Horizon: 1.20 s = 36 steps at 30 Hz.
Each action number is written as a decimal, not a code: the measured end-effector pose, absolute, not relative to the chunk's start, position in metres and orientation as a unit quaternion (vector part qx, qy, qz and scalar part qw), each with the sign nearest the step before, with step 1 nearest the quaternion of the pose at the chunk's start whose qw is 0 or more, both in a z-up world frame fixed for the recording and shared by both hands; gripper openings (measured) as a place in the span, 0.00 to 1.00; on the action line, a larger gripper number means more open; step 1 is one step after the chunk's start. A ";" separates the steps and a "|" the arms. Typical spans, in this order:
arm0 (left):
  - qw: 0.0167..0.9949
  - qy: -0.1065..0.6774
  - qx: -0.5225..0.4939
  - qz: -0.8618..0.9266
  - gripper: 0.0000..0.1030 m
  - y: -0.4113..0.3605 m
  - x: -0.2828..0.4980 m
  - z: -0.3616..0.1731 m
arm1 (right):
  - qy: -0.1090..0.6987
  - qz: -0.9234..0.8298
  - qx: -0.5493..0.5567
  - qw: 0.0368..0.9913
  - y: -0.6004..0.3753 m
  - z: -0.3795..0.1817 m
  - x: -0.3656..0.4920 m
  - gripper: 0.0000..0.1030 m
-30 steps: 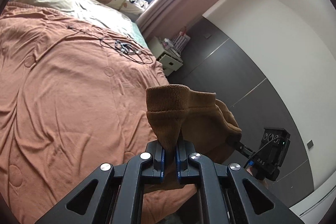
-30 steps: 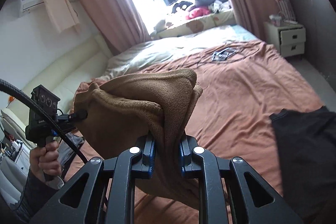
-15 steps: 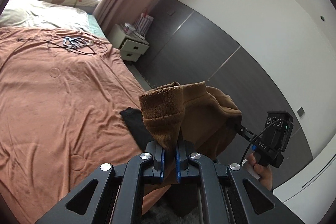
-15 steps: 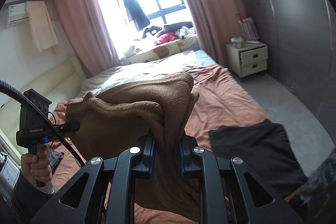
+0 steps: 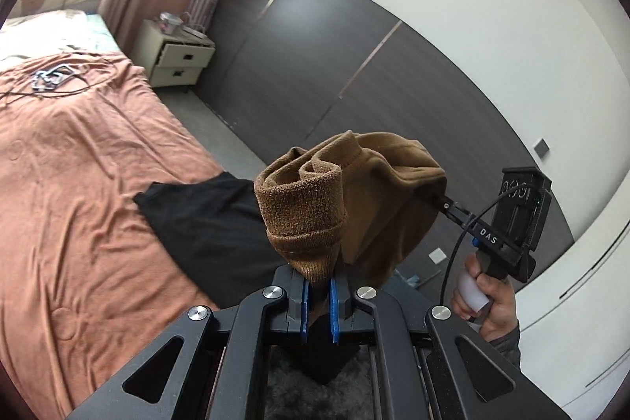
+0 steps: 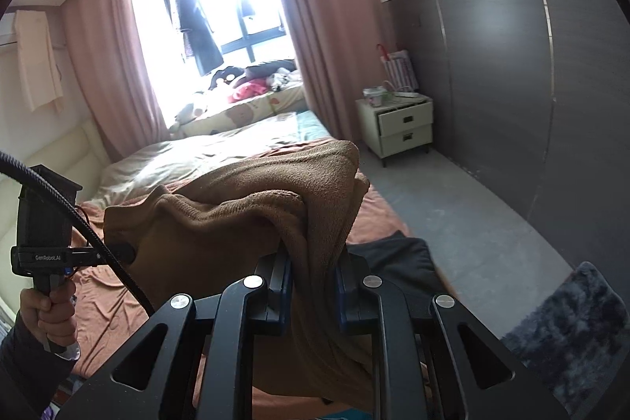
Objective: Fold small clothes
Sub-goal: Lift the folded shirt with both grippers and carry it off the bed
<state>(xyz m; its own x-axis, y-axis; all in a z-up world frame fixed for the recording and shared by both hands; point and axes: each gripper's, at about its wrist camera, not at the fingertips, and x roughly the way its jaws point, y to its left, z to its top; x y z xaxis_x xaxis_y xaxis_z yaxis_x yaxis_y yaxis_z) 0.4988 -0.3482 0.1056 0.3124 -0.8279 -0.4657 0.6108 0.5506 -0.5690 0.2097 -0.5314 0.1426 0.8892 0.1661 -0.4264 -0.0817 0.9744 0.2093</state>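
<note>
A small brown knitted garment [image 5: 315, 219] hangs in the air between both grippers, bunched in thick folds. My left gripper [image 5: 318, 286] is shut on one ribbed edge of it. My right gripper [image 6: 313, 274] is shut on the other end of the brown garment [image 6: 244, 227]. From the left wrist view the right gripper [image 5: 441, 199] grips the cloth's far side, with a hand on its handle. The right wrist view has the left gripper [image 6: 124, 250] at the cloth's left end. A black garment [image 5: 204, 223] lies flat on the bed corner below.
The bed has a rust-orange cover [image 5: 71, 184] with a tangle of cables [image 5: 51, 79] on it. A white nightstand [image 6: 397, 124] stands by the dark wall panels. A grey shaggy rug [image 6: 571, 329] lies on the floor at the bed's foot.
Both grippers swung to the right with the brown garment held between them, away from the bed's middle. The black garment and the bed corner have come into view under the cloth.
</note>
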 end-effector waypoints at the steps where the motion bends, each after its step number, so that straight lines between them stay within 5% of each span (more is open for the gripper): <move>1: 0.793 0.376 -0.144 -0.456 0.08 -0.356 0.499 0.105 | 0.227 0.058 0.093 0.968 -0.531 0.143 0.205 0.13; 36: 0.785 0.446 -0.109 -0.415 0.08 -0.420 0.682 -0.037 | 0.339 -0.046 0.067 0.937 -0.469 0.102 0.386 0.13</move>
<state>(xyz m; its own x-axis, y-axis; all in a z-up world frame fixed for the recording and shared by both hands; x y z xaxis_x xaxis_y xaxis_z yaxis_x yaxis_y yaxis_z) 0.6819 -0.4197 -0.0372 0.2563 -0.7494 -0.6105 0.5549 0.6312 -0.5419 0.3858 -0.4689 0.1024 0.7663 -0.0406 -0.6412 0.1314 0.9868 0.0945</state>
